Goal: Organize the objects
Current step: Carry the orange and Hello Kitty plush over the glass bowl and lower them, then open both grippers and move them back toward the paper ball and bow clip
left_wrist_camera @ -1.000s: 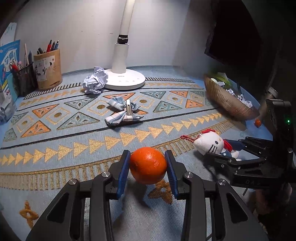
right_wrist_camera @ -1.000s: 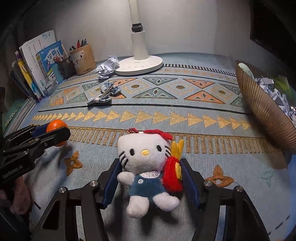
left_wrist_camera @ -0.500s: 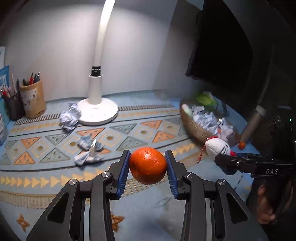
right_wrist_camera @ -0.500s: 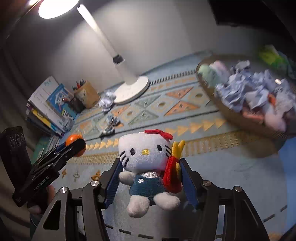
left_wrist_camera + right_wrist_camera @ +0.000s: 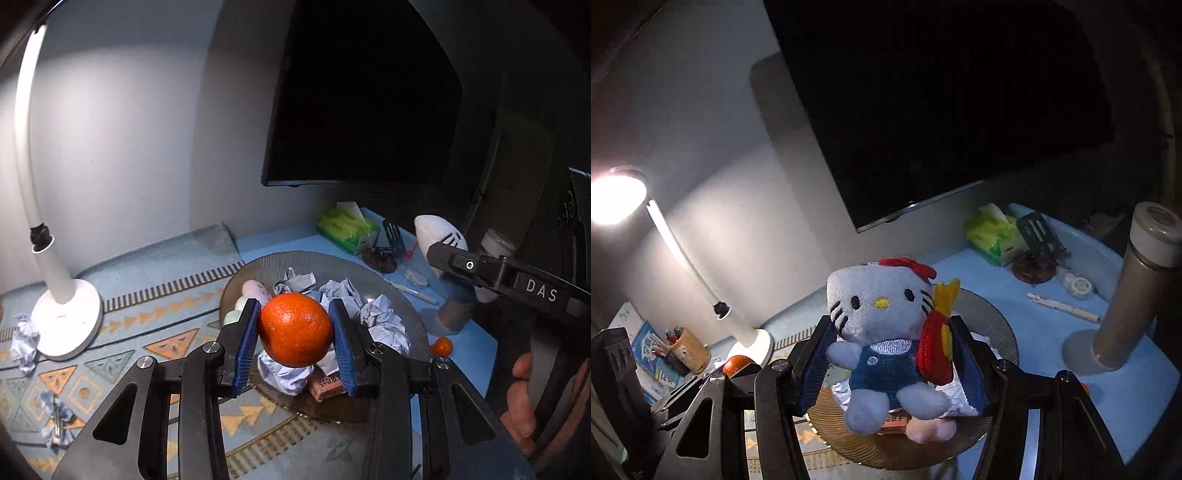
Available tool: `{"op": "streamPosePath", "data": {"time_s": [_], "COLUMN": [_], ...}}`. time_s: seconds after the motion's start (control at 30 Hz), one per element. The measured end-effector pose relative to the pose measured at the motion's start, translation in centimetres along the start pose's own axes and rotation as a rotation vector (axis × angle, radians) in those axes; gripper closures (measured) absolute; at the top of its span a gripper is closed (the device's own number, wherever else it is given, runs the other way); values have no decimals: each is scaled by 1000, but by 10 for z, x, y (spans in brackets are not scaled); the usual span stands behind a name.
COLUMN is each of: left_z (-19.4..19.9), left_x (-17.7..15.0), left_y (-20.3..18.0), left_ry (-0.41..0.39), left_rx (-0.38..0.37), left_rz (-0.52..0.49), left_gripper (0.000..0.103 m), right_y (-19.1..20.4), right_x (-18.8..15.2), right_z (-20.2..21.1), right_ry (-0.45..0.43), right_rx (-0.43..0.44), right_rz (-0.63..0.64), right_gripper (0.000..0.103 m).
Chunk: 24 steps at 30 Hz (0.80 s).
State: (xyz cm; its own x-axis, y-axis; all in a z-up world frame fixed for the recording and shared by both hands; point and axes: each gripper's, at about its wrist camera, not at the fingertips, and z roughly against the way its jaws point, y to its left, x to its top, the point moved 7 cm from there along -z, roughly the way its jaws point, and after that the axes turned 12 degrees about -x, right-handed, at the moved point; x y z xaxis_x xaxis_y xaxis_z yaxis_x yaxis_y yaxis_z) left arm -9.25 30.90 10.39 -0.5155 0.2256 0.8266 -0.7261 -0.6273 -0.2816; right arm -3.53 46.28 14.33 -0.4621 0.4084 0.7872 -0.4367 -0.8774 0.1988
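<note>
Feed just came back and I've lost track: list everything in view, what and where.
orange: one, orange, clamped in left gripper over the basket
plush cat: one, white with blue overalls, clamped in right gripper
basket: one, brown, on table, holding crumpled paper
small orange: one, on table right of basket
lamp: one, white, left
tissue pack: one, green, far corner
tall bottle: one, beige, right
pen: one, white, near bottle
pen cup: one, tan, far left
left gripper: black, blue pads
right gripper: black, blue pads
</note>
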Motion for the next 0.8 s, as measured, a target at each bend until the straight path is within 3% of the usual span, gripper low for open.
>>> {"op": "streamPosePath", "data": {"time_s": [0.2,0.23,0.27,0.3,0.37,0.53,0.73,0.8], "left_z": [-43,-48,-52,-54,-49,-5,85,123], "left_x": [-14,-15,-16,-17,-21,-26,-23,-22], "left_y": [1,-1,-5,-6,-5,9,47,59], "left_ry": [60,69,84,96,104,75,-9,-41], "left_rx": [-22,-43,-58,-65,-67,-57,40,78], "left_rz": [34,28,15,1,-8,20,35,28], "left_gripper": [66,62,50,36,20,20,20,20], "right_y": [-6,-4,-2,-2,-3,-3,26,47], "right_x": [-8,-9,-10,-12,-15,-20,-19,-23], "right_z": [-44,-49,-53,-56,-55,-40,8,25], "right_ry": [76,87,95,101,110,108,80,84], "right_rx": [-8,-10,-14,-15,-8,12,108,146], "right_rz": [2,15,22,19,13,13,35,59], "right_gripper": [39,36,28,27,27,27,26,14]}}
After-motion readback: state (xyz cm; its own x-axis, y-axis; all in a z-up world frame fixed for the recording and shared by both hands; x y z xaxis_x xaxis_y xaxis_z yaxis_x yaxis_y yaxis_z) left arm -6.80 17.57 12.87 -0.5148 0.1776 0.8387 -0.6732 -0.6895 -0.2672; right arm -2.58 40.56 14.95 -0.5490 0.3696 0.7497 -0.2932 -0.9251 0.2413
